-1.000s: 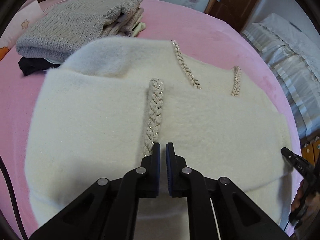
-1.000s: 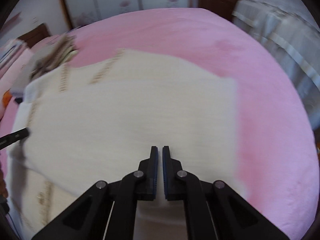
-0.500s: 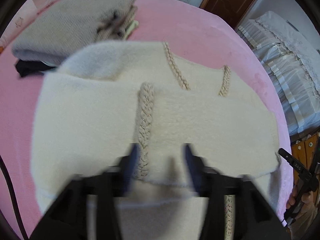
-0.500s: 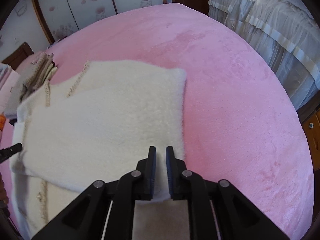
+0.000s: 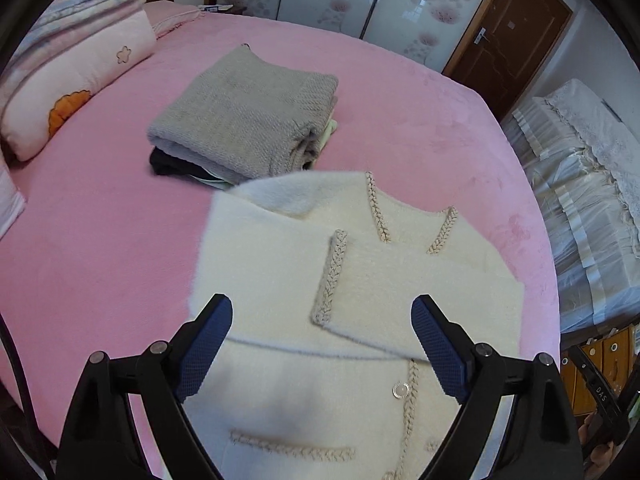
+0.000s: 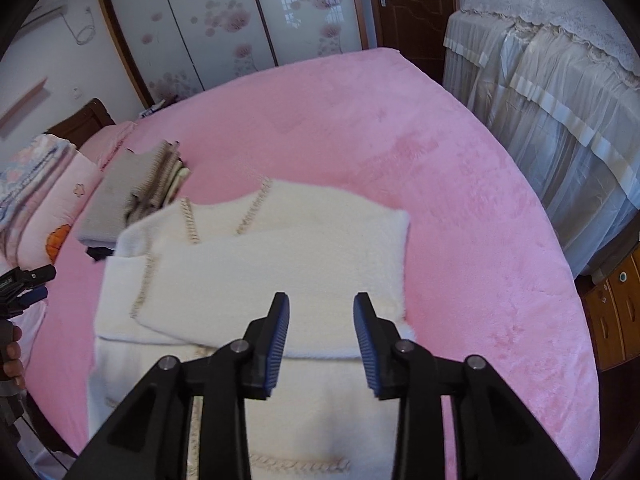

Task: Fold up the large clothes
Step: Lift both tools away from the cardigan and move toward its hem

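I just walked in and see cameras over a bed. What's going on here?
A person is folding a fluffy cream cardigan on a pink bed, using the left tongs and the right tongs. Both are opening above it with nothing between them. One sleeve lies folded across the front. A finished pile of clothes sits behind.

folded cardigan (image 5: 360, 280) lies on bed (image 5: 100, 240), clothes stack (image 5: 244, 112) behind.
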{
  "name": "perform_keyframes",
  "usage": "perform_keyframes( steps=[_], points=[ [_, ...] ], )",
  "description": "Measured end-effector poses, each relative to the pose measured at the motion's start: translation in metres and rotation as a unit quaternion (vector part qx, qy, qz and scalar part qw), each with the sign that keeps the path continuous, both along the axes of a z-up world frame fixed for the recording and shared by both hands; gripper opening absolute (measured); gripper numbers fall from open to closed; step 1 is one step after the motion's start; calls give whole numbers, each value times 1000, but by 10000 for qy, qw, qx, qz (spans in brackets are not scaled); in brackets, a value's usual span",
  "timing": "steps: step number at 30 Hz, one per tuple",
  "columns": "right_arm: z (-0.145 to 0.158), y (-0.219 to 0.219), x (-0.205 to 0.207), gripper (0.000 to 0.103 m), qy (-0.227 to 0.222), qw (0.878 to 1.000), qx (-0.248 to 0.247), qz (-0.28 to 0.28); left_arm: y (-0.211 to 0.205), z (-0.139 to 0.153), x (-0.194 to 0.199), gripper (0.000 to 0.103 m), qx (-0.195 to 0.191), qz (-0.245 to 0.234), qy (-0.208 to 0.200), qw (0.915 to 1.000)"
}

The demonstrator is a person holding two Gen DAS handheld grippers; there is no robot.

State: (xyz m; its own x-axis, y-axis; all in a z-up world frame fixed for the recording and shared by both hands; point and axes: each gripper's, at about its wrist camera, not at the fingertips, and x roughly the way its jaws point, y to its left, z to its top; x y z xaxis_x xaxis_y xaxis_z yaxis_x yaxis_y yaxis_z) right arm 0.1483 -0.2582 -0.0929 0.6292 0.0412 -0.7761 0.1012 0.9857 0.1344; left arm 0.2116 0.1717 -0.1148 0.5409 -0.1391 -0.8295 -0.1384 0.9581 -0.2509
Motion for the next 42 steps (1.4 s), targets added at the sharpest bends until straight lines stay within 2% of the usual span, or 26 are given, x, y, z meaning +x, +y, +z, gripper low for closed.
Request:
perform_keyframes(
  steps=[9,19,22,26,30,35,42],
  points=[
    [51,18,-40,36,-271,9992,42,307,6,44,-60,91,195,-62,-206,9996],
    [65,43,-97,36,-400,9983,-206,362,14,55,-110,91,482,-292,-471,9973],
    [64,53,-117,36,-439,9984,-173,319,19,52,-125,91,695,-356,-494,9957],
    [59,64,-138,36,-432,9988,-85,221,25,43,-149,91,677,-486,-498,9953],
    [54,74,-159,36,-440,9989,-51,131,24,32,-174,91,823,-642,-490,9933],
    [44,89,-187,36,-411,9987,-274,90,28,17,-204,91,684,-823,-376,9935],
    [25,97,-227,36,-388,9986,-364,-17,55,-14,-242,91,433,-877,-268,9948]
  ],
)
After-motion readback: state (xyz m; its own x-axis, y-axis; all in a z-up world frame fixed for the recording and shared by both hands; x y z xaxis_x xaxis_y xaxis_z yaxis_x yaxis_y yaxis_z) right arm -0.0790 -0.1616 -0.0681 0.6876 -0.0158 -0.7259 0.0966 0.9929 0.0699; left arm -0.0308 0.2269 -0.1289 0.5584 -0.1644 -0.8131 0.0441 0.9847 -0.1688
